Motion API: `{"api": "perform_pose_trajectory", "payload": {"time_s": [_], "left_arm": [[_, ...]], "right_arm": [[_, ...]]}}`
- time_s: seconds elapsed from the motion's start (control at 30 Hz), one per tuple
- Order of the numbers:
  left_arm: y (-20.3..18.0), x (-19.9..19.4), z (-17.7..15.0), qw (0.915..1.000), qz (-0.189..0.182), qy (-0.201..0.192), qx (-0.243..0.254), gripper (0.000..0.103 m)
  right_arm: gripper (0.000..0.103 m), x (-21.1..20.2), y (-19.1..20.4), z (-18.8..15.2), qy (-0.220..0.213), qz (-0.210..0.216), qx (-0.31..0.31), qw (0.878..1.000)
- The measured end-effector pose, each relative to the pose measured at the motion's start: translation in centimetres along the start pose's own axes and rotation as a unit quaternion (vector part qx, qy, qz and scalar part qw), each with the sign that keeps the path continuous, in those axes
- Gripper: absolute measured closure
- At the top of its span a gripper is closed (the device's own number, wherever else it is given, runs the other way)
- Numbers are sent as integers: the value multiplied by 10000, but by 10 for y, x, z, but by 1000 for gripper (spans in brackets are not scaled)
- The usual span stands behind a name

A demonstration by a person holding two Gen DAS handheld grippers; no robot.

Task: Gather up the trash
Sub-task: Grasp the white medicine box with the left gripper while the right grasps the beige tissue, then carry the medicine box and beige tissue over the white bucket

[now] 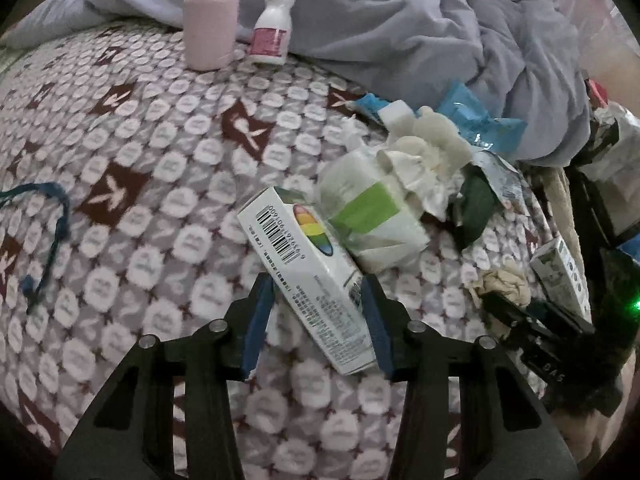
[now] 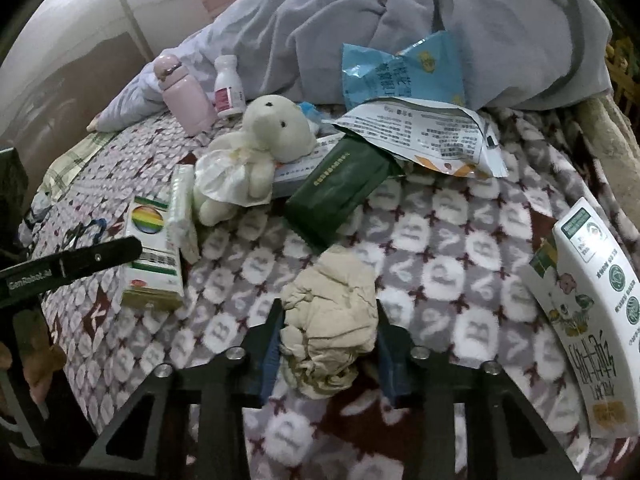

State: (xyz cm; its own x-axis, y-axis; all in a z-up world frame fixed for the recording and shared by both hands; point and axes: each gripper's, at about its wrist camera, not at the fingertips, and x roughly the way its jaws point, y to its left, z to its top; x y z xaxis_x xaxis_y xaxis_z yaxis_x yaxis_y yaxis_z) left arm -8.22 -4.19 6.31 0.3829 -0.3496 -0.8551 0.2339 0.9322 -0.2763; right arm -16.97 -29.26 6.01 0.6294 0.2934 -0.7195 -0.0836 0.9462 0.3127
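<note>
On the patterned blanket point(image 1: 132, 128) lies a white box with a barcode and a rainbow oval point(image 1: 296, 248). It tilts against a tissue pack point(image 1: 372, 216). My left gripper point(image 1: 316, 304) is shut on the box's near end, with a blue pad on each side. In the right wrist view a crumpled beige paper wad point(image 2: 332, 304) sits between the blue pads of my right gripper point(image 2: 328, 320), which is shut on it. The same wad point(image 1: 500, 284) and the right gripper show at the right edge of the left wrist view.
Behind the wad lie a dark green pack point(image 2: 340, 188), a torn white wrapper point(image 2: 420, 132), a blue snack bag point(image 2: 400, 72) and a white plush toy point(image 2: 272, 136). A milk carton point(image 2: 592, 320) lies at the right. A pink bottle point(image 2: 186, 96) and a pill bottle point(image 2: 228, 84) stand by the grey duvet point(image 2: 440, 8).
</note>
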Motion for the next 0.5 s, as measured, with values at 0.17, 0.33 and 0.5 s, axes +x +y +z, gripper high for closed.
{"api": "perform_pose_trajectory", "payload": {"time_s": [0.17, 0.33, 0.5], "left_arm": [[4, 3, -2, 9997, -38, -39, -218, 67], [-11, -21, -2, 9993, -214, -321, 17, 73], [-38, -49, -3, 9968, -437, -547, 384, 74]], "right_arm": [[71, -2, 3, -1, -68, 46, -14, 10000], [72, -30, 3, -5, -303, 88, -83, 9995], [72, -60, -2, -8, -559, 135, -4, 9983]]}}
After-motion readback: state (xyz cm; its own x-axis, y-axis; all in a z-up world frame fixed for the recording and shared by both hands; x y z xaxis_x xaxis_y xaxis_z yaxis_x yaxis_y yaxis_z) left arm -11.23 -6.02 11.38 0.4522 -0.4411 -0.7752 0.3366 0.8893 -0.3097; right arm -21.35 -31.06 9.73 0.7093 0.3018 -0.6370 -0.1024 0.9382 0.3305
